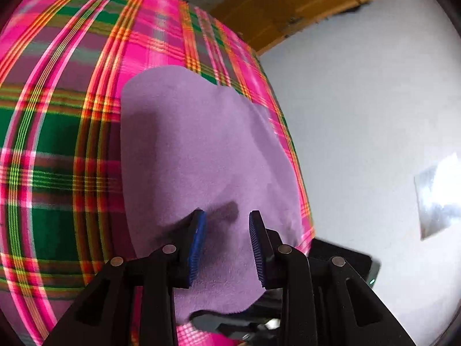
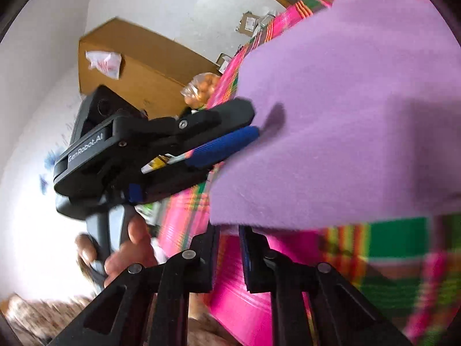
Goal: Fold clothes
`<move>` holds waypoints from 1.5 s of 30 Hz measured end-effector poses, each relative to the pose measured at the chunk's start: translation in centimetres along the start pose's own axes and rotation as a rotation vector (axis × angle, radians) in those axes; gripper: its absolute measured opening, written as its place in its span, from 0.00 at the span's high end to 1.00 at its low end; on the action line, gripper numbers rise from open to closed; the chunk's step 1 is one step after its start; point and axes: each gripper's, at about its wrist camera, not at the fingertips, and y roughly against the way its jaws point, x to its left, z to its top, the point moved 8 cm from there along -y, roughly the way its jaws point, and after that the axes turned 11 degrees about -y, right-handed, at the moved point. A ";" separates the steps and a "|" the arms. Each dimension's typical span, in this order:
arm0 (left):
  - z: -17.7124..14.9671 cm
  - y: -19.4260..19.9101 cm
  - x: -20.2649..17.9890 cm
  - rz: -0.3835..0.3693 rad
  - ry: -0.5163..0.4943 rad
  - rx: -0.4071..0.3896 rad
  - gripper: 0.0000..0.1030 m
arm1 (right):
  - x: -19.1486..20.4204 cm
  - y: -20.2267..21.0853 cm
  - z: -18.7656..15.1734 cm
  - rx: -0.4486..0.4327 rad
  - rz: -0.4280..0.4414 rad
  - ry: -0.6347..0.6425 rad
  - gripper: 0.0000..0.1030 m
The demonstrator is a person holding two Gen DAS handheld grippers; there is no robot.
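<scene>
White walls and pale floor form the background; a pink, green and orange plaid cloth covers the work surface, whose kind cannot be told beneath it.

Task item: one lilac fleece garment, lying on the plaid cloth near its edge; in the right wrist view it fills the upper right, one edge lifted.

Left gripper: blue-padded fingers spread, the lilac fabric lying between and under them; the pads do not press together. In the right wrist view the same gripper meets the garment's edge, its blue pad against the fabric, held by a hand on the grey handle.

Right gripper: fingers narrowly parted, tips tucked under the garment's hem; whether they pinch the fabric cannot be told.

Surroundings: large brown cardboard box against the wall, bearing a white plastic bag with red print, print unreadable; clear bag of orange contents beside the cloth's edge; small cartons and papers further back, blurred; shiny foil-like sheet on the floor.

Writing: "GenRobot.AI" on the left gripper's body.

Obscured: lower left of the right wrist view is motion-blurred, brownish, unidentifiable.
</scene>
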 end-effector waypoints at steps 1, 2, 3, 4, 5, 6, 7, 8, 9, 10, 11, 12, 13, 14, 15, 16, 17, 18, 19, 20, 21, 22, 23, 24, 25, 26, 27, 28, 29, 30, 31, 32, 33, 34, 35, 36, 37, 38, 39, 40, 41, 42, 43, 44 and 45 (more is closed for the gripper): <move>-0.1 0.1 -0.1 0.003 -0.020 -0.001 0.69 | -0.1 1.0 -0.1 -0.008 -0.014 0.028 0.85; -0.2 0.0 -0.1 0.005 -0.033 -0.001 0.69 | 0.1 1.9 -0.2 -0.017 -0.023 0.057 0.85; -0.2 0.0 -0.1 0.006 -0.041 -0.001 0.69 | 0.4 3.0 -0.3 -0.036 -0.023 0.087 0.85; -0.2 -0.1 -0.2 0.010 -0.049 -0.005 0.69 | 0.7 4.1 -0.3 -0.056 -0.022 0.117 0.85; -0.3 -0.1 -0.2 0.015 -0.057 -0.011 0.69 | 0.9 5.1 0.2 -0.102 -0.046 0.139 0.85; -0.3 -0.3 -0.3 0.023 -0.067 -0.017 0.69 | 1.0 6.1 0.8 -0.151 -0.072 0.160 0.85; -0.4 -0.5 -0.5 0.037 -0.086 -0.024 0.69 | 1.1 7.2 1.3 -0.200 -0.098 0.181 0.85; -0.6 -0.3 -0.6 0.048 -0.107 -0.028 0.69 | 0.7 7.9 1.9 -0.242 -0.149 0.193 0.85; -0.9 -0.1 -0.7 0.058 -0.128 -0.030 0.69 | 0.3 8.6 2.5 -0.283 -0.202 0.203 0.85; -1.1 0.0 -0.8 0.066 -0.148 -0.032 0.69 | -0.2 9.3 3.1 -0.324 -0.256 0.214 0.85; -1.1 -0.2 -0.8 0.070 -0.160 -0.033 0.69 | -0.7 9.4 3.2 -0.335 -0.308 0.219 0.85; -1.1 -0.3 -0.8 0.069 -0.167 -0.033 0.69 | -1.2 9.3 3.2 -0.343 -0.360 0.223 0.85; -1.4 -0.1 -0.7 0.060 -0.169 -0.029 0.69 | -2.2 9.8 3.7 -0.342 -0.393 0.221 0.85; -1.7 0.2 -0.6 0.049 -0.169 -0.026 0.69 | -2.6 8.6 4.4 -0.341 -0.419 0.221 0.85; -1.6 0.0 -0.5 0.033 -0.168 -0.022 0.69 | -3.4 8.4 4.4 -0.341 -0.447 0.221 0.89; -1.5 -0.4 -0.4 0.016 -0.166 -0.020 0.69 | -4.7 9.6 3.9 -0.341 -0.465 0.220 0.91; -1.4 -0.8 -0.6 0.002 -0.167 -0.018 0.69 | -5.4 9.9 3.9 -0.341 -0.460 0.215 0.93; -1.5 -1.0 -0.6 -0.012 -0.173 -0.018 0.69 | -6.0 10.0 4.0 -0.340 -0.452 0.211 0.95; -1.5 -1.0 -0.4 -0.023 -0.183 -0.020 0.69 | -6.2 10.3 4.4 -0.344 -0.449 0.200 0.96; -1.6 -1.0 -0.2 -0.034 -0.193 -0.023 0.69 | -6.4 10.6 4.7 -0.345 -0.449 0.189 0.98; -1.4 -1.0 0.0 -0.039 -0.195 -0.022 0.69 | -6.3 10.9 4.3 -0.345 -0.451 0.183 0.98; -1.2 -0.9 0.2 -0.043 -0.195 -0.020 0.69 | -6.2 11.2 4.0 -0.344 -0.453 0.177 0.98; -1.0 -0.8 0.3 -0.046 -0.194 -0.019 0.69 | -6.1 11.4 4.1 -0.345 -0.470 0.181 0.98; -0.7 -0.7 0.5 -0.050 -0.193 -0.017 0.69 | -5.9 11.6 4.3 -0.346 -0.488 0.186 0.98; -0.5 -0.6 0.7 -0.054 -0.192 -0.015 0.69 | -5.6 11.6 4.7 -0.351 -0.489 0.189 0.98; -0.3 -0.5 0.9 -0.057 -0.192 -0.014 0.69 | -5.2 11.7 5.2 -0.355 -0.489 0.191 0.97; -0.1 -0.4 1.0 -0.061 -0.191 -0.012 0.69 | -4.8 11.8 5.6 -0.360 -0.489 0.192 0.96; 0.2 -0.3 1.2 -0.064 -0.190 -0.010 0.69 | -4.4 11.9 6.1 -0.364 -0.488 0.194 0.96; 0.4 -0.2 1.4 -0.068 -0.189 -0.009 0.69 | -4.5 12.3 6.6 -0.377 -0.489 0.197 0.96; 0.6 -0.1 1.6 -0.072 -0.188 -0.007 0.69 | -4.4 12.6 7.4 -0.394 -0.492 0.199 0.95; 0.8 0.0 1.7 -0.075 -0.188 -0.005 0.69 | -4.4 12.8 8.4 -0.407 -0.498 0.199 0.94; 1.1 0.1 1.9 -0.079 -0.187 -0.004 0.69 | -4.4 12.9 9.5 -0.418 -0.507 0.198 0.91; 1.3 0.2 2.1 -0.083 -0.186 -0.002 0.69 | -4.4 13.0 10.5 -0.428 -0.516 0.196 0.87; 1.5 0.1 2.2 -0.085 -0.182 0.000 0.69 | -4.5 13.0 11.5 -0.436 -0.525 0.197 0.86; 1.7 -0.1 2.3 -0.087 -0.177 0.003 0.69 | -4.7 12.9 12.4 -0.435 -0.526 0.194 0.84; 1.9 -0.3 2.4 -0.089 -0.172 0.006 0.69 | -4.9 12.7 13.3 -0.421 -0.514 0.184 0.80; 2.1 -0.5 2.5 -0.092 -0.167 0.008 0.69 | -5.2 12.5 14.1 -0.413 -0.502 0.167 0.78; 2.3 -0.7 2.6 -0.094 -0.162 0.011 0.69 | -5.6 12.3 14.9 -0.405 -0.490 0.149 0.75; 2.6 -0.9 2.6 -0.098 -0.162 0.010 0.69 | -6.0 12.2 15.6 -0.404 -0.485 0.132 0.70; 2.8 -1.0 2.6 -0.100 -0.165 0.008 0.69 | -6.3 11.9 16.2 -0.385 -0.469 0.126 0.68; 3.0 -1.2 2.5 -0.101 -0.168 0.008 0.69 | -6.7 11.4 16.6 -0.365 -0.456 0.111 0.66; 3.1 -1.5 2.4 -0.102 -0.170 0.008 0.69 | -7.3 11.0 17.1 -0.344 -0.441 0.082 0.65; 3.2 -1.7 2.5 -0.109 -0.167 0.010 0.69 | -7.7 10.5 17.5 -0.322 -0.417 0.062 0.64; 3.1 -1.8 2.6 -0.117 -0.162 0.014 0.69 | -8.1 10.0 17.8 -0.299 -0.392 0.043 0.62; 3.0 -2.1 2.6 -0.122 -0.158 0.020 0.69 | -8.5 9.4 18.2 -0.277 -0.367 0.025 0.62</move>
